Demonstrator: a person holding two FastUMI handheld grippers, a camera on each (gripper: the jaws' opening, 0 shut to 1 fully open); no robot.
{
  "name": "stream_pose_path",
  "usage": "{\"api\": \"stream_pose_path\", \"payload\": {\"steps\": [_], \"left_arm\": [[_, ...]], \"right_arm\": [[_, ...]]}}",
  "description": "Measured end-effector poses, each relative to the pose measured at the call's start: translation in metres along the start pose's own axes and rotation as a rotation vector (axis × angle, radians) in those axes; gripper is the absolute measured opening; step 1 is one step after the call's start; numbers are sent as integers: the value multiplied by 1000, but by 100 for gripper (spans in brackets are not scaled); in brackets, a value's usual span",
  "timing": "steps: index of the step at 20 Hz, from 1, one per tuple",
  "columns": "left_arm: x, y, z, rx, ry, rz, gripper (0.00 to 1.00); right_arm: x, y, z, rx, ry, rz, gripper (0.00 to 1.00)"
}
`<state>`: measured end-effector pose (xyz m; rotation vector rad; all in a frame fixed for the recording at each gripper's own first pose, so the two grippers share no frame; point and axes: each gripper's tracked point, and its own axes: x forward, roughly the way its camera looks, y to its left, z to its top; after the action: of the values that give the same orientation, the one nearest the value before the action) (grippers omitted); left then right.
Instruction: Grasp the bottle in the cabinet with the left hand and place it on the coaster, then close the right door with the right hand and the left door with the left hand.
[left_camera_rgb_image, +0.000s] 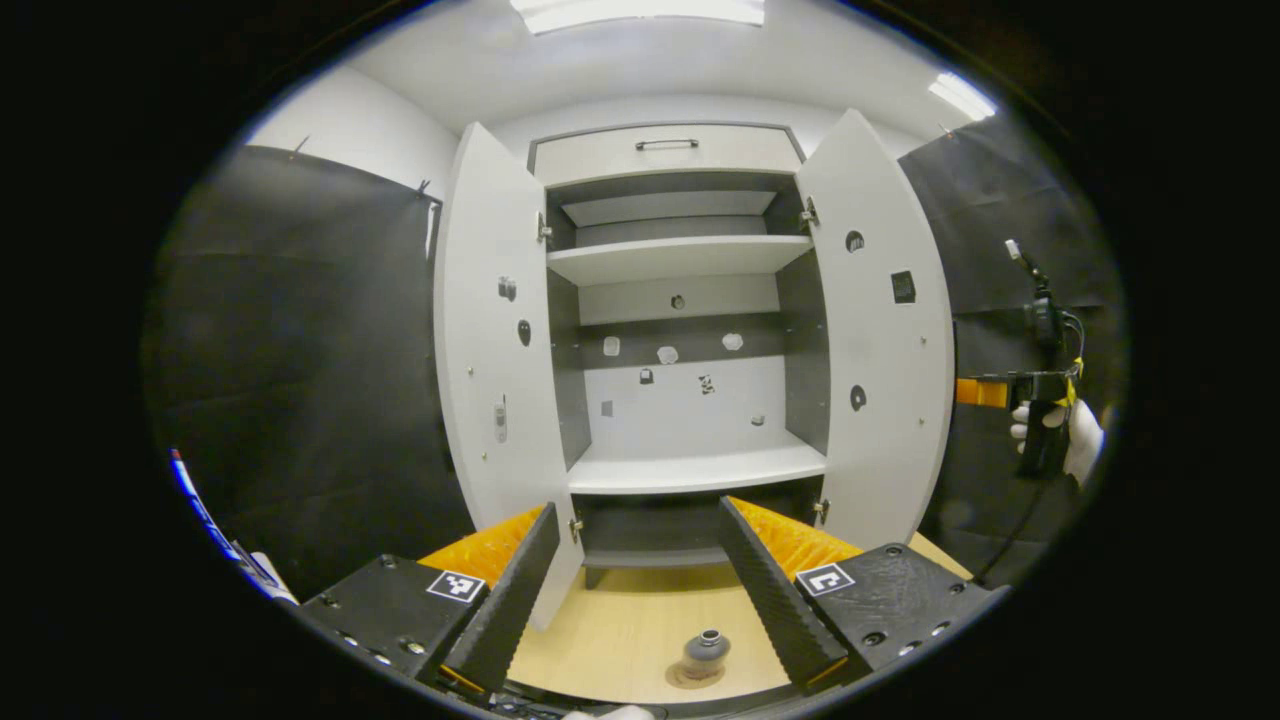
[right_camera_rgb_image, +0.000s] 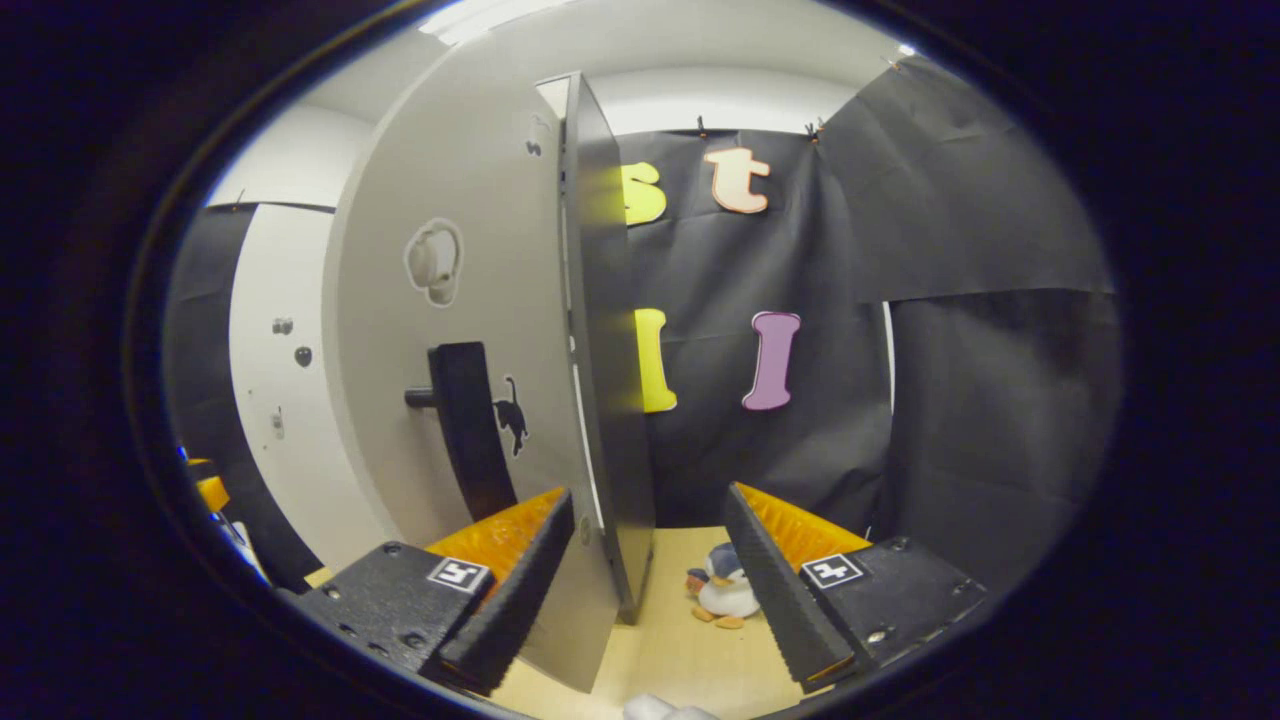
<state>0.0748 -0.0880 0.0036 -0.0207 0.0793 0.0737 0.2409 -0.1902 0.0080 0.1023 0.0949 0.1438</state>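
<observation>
A small grey bottle (left_camera_rgb_image: 706, 648) stands upright on a round brown coaster (left_camera_rgb_image: 688, 677) on the wooden table, below and between my left gripper's fingers. The left gripper (left_camera_rgb_image: 637, 510) is open and holds nothing. It faces the white cabinet (left_camera_rgb_image: 690, 465), whose left door (left_camera_rgb_image: 495, 370) and right door (left_camera_rgb_image: 880, 340) both stand wide open; the shelves are bare. A gloved hand holds my right gripper (left_camera_rgb_image: 967, 392) just outside the right door. In the right gripper view that gripper (right_camera_rgb_image: 650, 495) is open, and the door's free edge (right_camera_rgb_image: 612, 470) lines up between its fingers. The door's dark handle (right_camera_rgb_image: 465, 430) is to the left.
A small penguin toy (right_camera_rgb_image: 725, 592) lies on the table (right_camera_rgb_image: 690, 640) beside the right door, near the right gripper's right finger. Black cloth walls the booth on both sides. A closed drawer with a bar handle (left_camera_rgb_image: 666, 145) tops the cabinet.
</observation>
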Motion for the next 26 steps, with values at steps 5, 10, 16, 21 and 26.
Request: {"api": "stream_pose_path", "payload": {"steps": [5, 10, 16, 21, 26], "left_arm": [[7, 18, -1, 0, -6, -15, 97], [14, 26, 0, 7, -16, -47, 97], [16, 37, -1, 17, -20, -81, 97], [15, 50, -3, 12, -25, -97, 97], [13, 66, -5, 4, -28, -90, 96]], "right_arm": [[0, 2, -1, -7, 21, -33, 96], [-2, 13, -3, -13, 34, -51, 95], [-4, 55, -7, -18, 36, -47, 95], [7, 93, -7, -15, 33, -43, 95], [17, 133, -4, -27, 15, -21, 90]]}}
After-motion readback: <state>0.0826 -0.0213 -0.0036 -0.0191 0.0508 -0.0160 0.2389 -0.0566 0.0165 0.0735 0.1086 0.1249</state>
